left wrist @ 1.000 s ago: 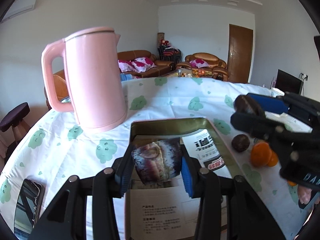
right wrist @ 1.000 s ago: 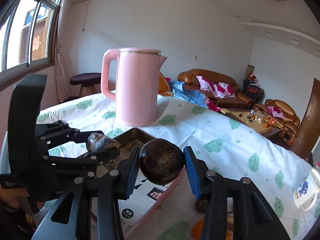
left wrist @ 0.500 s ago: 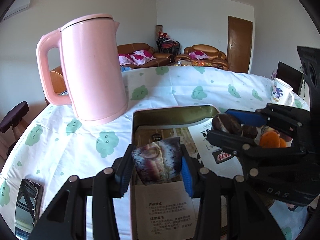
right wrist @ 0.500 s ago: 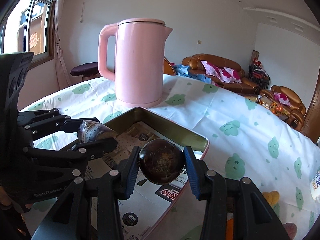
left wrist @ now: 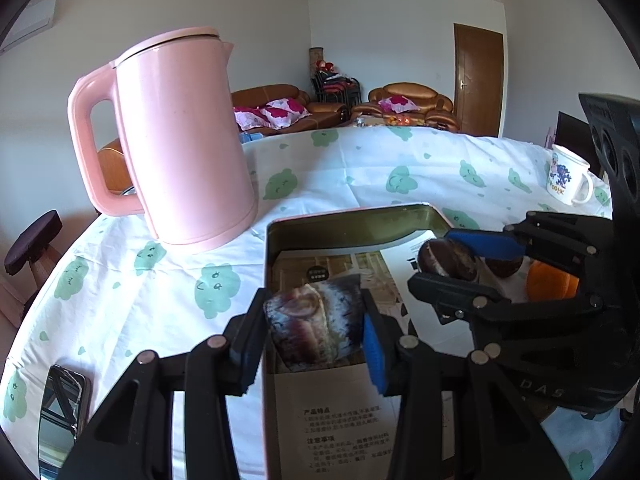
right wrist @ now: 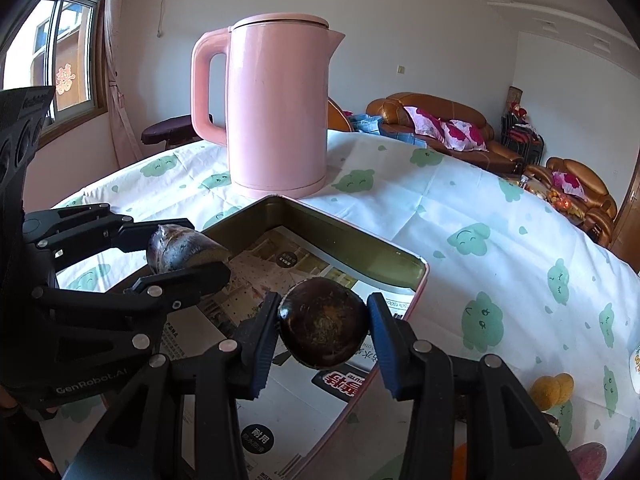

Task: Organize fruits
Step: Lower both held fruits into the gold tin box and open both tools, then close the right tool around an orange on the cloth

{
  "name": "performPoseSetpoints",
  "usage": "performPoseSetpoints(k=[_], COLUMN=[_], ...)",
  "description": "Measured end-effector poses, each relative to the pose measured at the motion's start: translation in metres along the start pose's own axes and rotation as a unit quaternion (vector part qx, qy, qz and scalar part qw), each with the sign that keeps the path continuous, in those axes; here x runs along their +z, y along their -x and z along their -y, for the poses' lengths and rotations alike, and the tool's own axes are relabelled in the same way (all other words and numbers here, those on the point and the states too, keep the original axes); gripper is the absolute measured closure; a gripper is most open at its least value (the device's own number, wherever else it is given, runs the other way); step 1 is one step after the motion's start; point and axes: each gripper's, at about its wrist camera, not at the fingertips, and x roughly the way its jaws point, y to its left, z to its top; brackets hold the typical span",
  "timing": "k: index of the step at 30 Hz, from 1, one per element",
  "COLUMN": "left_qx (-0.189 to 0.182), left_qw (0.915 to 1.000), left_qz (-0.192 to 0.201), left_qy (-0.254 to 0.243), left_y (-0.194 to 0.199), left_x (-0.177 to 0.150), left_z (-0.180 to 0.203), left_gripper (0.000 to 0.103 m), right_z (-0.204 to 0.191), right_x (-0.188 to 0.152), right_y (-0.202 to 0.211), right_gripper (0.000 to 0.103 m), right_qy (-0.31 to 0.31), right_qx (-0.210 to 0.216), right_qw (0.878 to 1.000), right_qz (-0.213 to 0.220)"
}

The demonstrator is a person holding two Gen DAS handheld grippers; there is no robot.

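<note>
My left gripper [left wrist: 314, 334] is shut on a purple-grey wrinkled fruit [left wrist: 316, 326] and holds it over the near part of a metal tray [left wrist: 352, 218] lined with printed paper. My right gripper [right wrist: 322, 332] is shut on a round dark-brown fruit [right wrist: 323, 333] above the tray's right side [right wrist: 352, 242]. Each gripper shows in the other's view: the right one [left wrist: 450, 266] with its brown fruit, the left one [right wrist: 182, 250] with its purple fruit. An orange fruit [left wrist: 550, 282] and a dark fruit [left wrist: 506, 266] lie right of the tray.
A tall pink kettle [left wrist: 184, 140] stands just behind the tray on the patterned tablecloth [left wrist: 380, 168]. A white mug [left wrist: 566, 176] stands at the far right. A phone [left wrist: 60, 404] lies at the near left. A yellow fruit [right wrist: 552, 390] lies right of the tray.
Both grippers have moved forward over the tray with their fruits still held. The right gripper has come closer to the left one and lower over the tray's right side.
</note>
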Motion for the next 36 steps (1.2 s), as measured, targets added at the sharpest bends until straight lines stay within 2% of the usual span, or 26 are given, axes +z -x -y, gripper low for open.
performPoseSetpoints(k=[7,10,14,16,18,20,26,32,36], left_qx=[0.004,0.005,0.011,0.007,0.002,-0.004,-0.047,-0.083,-0.105], left_qw=[1.0,1.0,0.9996,0.9992,0.9985,0.9975,0.9959,0.9938,0.992], left_qz=[0.001,0.004,0.018,0.029,0.042,0.06,0.073,0.074,0.062], left_qy=[0.002,0.008,0.018,0.027,0.033,0.037,0.024,-0.008,-0.032], left_y=[0.0,0.002,0.011,0.018,0.027,0.036,0.046,0.05,0.048], left_x=[0.001,0.001,0.003,0.003,0.003,0.003,0.003,0.001,-0.002], left_z=[-0.001,-0.003,-0.007,-0.009,-0.009,-0.004,0.029,0.075,0.107], left_gripper=[0.057,0.05,0.029,0.022,0.007,0.003,0.002,0.002,0.002], right_z=[0.001,0.0,0.0,0.001,0.004,0.009,0.04,0.085,0.101], right_x=[0.0,0.001,0.0,0.0,0.001,0.001,-0.023,-0.081,-0.112], right_y=[-0.006,-0.006,-0.005,0.0,0.01,0.022,0.083,0.14,0.158], right_gripper=[0.057,0.056,0.054,0.049,0.044,0.044,0.041,0.04,0.04], right_qy=[-0.004,-0.001,-0.002,-0.005,-0.012,-0.015,-0.043,-0.107,-0.142], right_qx=[0.008,0.003,-0.007,-0.014,-0.026,-0.031,-0.089,-0.15,-0.157], right_qw=[1.0,1.0,1.0,1.0,1.0,0.999,0.995,0.983,0.977], right_qz=[-0.014,-0.013,-0.01,-0.003,0.003,0.007,0.016,0.007,-0.007])
